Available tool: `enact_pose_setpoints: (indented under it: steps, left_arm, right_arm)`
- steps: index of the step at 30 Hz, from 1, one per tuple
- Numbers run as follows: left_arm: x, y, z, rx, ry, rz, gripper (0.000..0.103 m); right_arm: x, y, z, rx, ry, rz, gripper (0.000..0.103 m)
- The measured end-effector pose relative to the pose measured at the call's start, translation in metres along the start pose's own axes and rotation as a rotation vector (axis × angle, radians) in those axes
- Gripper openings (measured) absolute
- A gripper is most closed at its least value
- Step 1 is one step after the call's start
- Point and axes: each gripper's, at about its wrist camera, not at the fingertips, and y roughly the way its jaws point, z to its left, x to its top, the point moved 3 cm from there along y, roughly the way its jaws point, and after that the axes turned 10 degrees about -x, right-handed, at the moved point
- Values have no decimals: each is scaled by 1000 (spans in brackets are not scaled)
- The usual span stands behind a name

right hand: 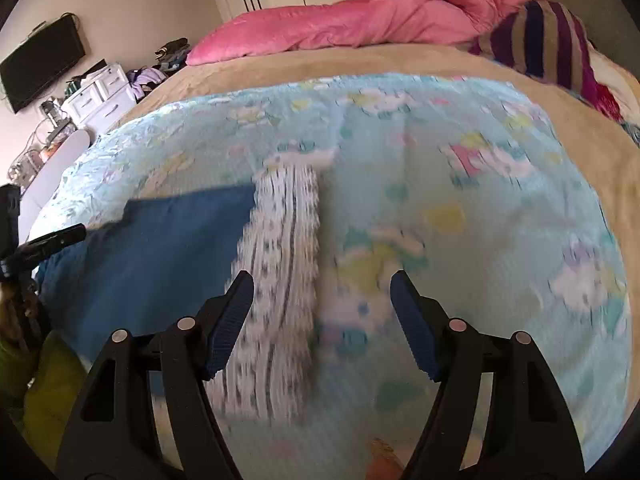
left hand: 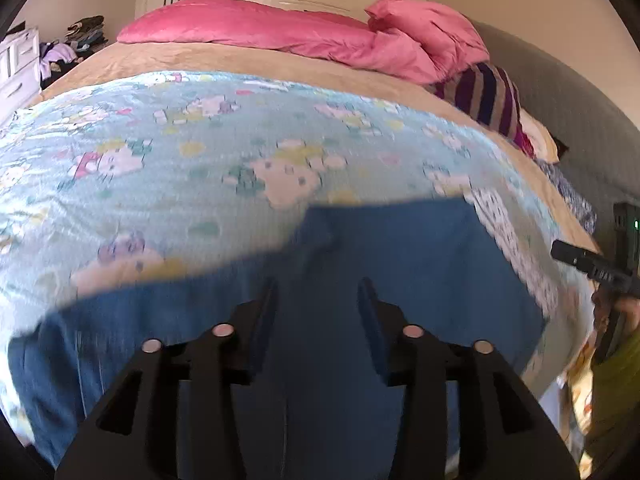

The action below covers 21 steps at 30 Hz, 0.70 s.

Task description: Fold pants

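Bed fills both views: cartoon-print blanket (left hand: 192, 152) over a tan cover (left hand: 280, 64), pink duvet (left hand: 280, 28) along top of frame, striped pillow (right hand: 540, 32) upper right in R wrist view. Pants (left hand: 400, 248), blue, lie flat on the blanket, lower center of L wrist view, left-center in R view; look part-folded, can't confirm. A white patterned strip (right hand: 280, 240) sits just beside their right edge. Both frames motion-blurred. L gripper (left hand: 318, 296) lower center, jaws apart w/ nothing pinched, hanging over the pants. R gripper (right hand: 322, 292) lower center, spread wide, empty, over strip and blanket, beside the pants. Risks, my call: w/ both released, fold edge may spring back or slide on slick fabric; R regrasp may catch strip or blanket instead of pants since it's off-target; blur suggests quick moves, so layers could get dragged.
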Motion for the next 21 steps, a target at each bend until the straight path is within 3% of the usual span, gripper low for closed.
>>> enact_pose_setpoints:
  steps: [6, 9, 12, 15, 16, 18, 21]
  left_arm:
    - [-39, -6, 2, 72, 8, 70, 48]
    - [-47, -13, 14, 141, -9, 77, 59]
    - [-51, -18, 32, 163, -59, 67, 59]
    - [-53, -18, 41, 147, -96, 60, 59]
    - [-53, -19, 41, 148, -94, 58, 59]
    - [-53, -19, 40, 151, -92, 58, 59]
    - [-53, -21, 42, 158, -98, 51, 59]
  right_arm:
    - [-27, 9, -5, 143, 118, 101, 53]
    - [-38, 18, 2, 189, 133, 143, 52]
    - [-45, 20, 14, 231, 115, 152, 46]
    - [-51, 21, 26, 209, 72, 141, 41]
    - [-51, 20, 29, 204, 51, 137, 31]
    - [-52, 17, 36, 212, 30, 138, 21]
    - [-51, 0, 47, 126, -64, 90, 18]
